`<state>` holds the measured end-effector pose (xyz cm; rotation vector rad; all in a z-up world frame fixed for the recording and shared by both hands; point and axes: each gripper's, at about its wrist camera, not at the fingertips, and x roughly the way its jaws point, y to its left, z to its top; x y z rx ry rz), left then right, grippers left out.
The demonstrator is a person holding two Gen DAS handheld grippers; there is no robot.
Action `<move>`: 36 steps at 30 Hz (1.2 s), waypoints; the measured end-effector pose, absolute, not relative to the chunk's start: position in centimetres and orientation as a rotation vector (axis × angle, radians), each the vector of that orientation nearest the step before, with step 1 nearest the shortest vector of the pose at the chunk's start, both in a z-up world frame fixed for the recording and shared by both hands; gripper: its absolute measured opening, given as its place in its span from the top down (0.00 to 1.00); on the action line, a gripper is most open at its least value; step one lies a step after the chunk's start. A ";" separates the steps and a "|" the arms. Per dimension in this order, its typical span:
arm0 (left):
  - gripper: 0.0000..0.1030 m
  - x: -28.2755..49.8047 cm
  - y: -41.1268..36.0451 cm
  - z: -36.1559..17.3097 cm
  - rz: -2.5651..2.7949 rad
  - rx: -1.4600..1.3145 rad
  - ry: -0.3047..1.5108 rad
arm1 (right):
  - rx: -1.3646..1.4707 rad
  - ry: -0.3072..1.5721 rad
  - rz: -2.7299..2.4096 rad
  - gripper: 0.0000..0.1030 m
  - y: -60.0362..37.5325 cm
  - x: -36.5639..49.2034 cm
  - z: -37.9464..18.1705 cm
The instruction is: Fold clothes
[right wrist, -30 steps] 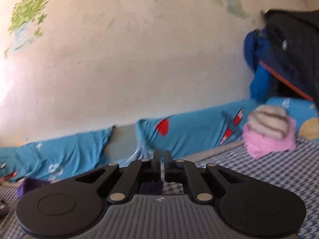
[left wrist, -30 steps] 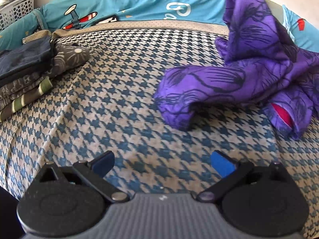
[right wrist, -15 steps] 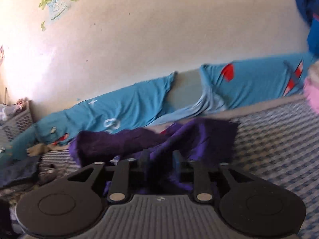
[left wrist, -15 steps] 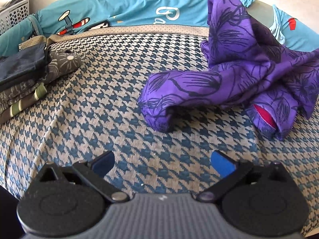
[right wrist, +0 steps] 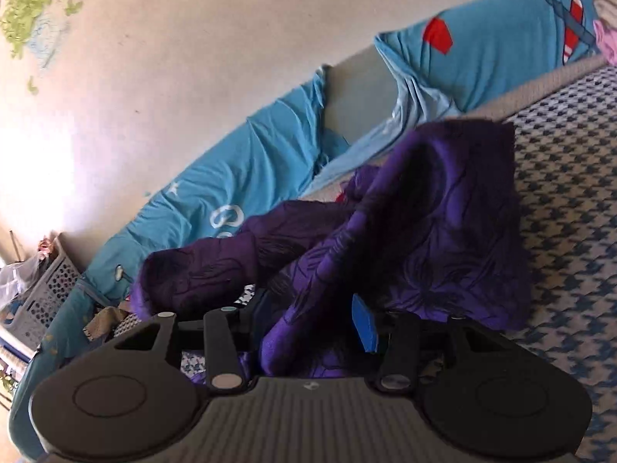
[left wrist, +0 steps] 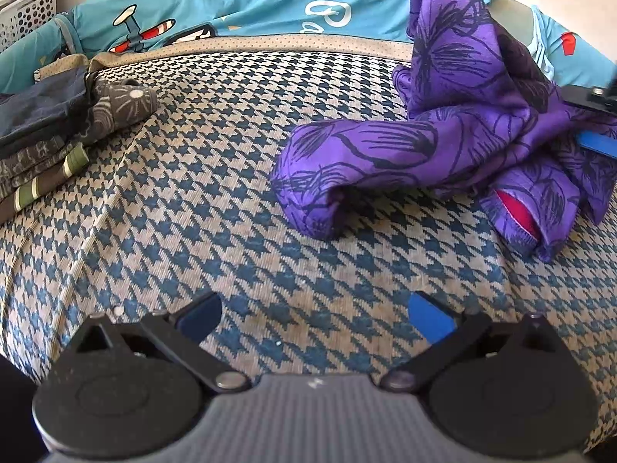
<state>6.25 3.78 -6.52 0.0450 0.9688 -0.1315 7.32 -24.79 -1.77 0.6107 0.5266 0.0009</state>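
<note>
A crumpled purple garment (left wrist: 443, 135) with dark flower print and a red lining lies on the right of the houndstooth bed cover (left wrist: 193, 193). My left gripper (left wrist: 314, 308) hovers open over bare cover in front of it, nothing between its blue pads. My right gripper (right wrist: 312, 320) sits low against the purple garment (right wrist: 443, 231). Its jaws are opening, and a fold of the cloth hangs loose between them, clear of the blue pad (right wrist: 364, 324). The right gripper (left wrist: 595, 119) also shows at the right edge of the left wrist view, half buried in the cloth.
A stack of folded dark clothes (left wrist: 58, 135) lies at the left of the bed. A teal sheet with plane prints (left wrist: 231, 0) lines the wall behind. A white perforated basket (left wrist: 27, 11) stands at the far left. A pink garment (right wrist: 605, 31) lies far right.
My right gripper came down from facing the wall to the purple garment and went from shut to parted. The garment's raised part sank onto the bed. The left gripper stayed put.
</note>
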 end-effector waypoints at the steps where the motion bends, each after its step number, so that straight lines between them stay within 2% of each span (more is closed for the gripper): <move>1: 0.00 6.2 3.8 -6.5 -0.131 0.046 0.969 | 0.610 0.528 -0.003 0.55 -24.6 7.7 -2.0; 3: 0.00 6.2 4.0 -6.5 -0.128 0.049 0.969 | 0.622 0.532 0.006 0.57 -24.3 8.5 -2.4; 5: 0.00 6.1 4.2 -6.4 -0.124 0.051 0.969 | 0.625 0.537 0.008 0.75 -23.9 9.3 -2.8; 6: 0.00 6.1 4.3 -6.3 -0.121 0.051 0.969 | 0.611 0.537 -0.002 0.88 -23.7 9.5 -2.9; 9: 0.00 6.0 4.4 -6.2 -0.114 0.053 0.967 | 0.586 0.515 -0.014 0.94 -23.3 9.5 -2.6; 26: 0.00 5.2 1.7 -5.3 -0.141 0.091 0.951 | 0.504 0.164 -0.168 0.95 -28.8 1.3 4.7; 36: 0.00 5.8 -1.2 -5.0 -0.176 0.091 0.948 | 0.485 0.167 -0.389 0.95 -33.7 -2.4 4.5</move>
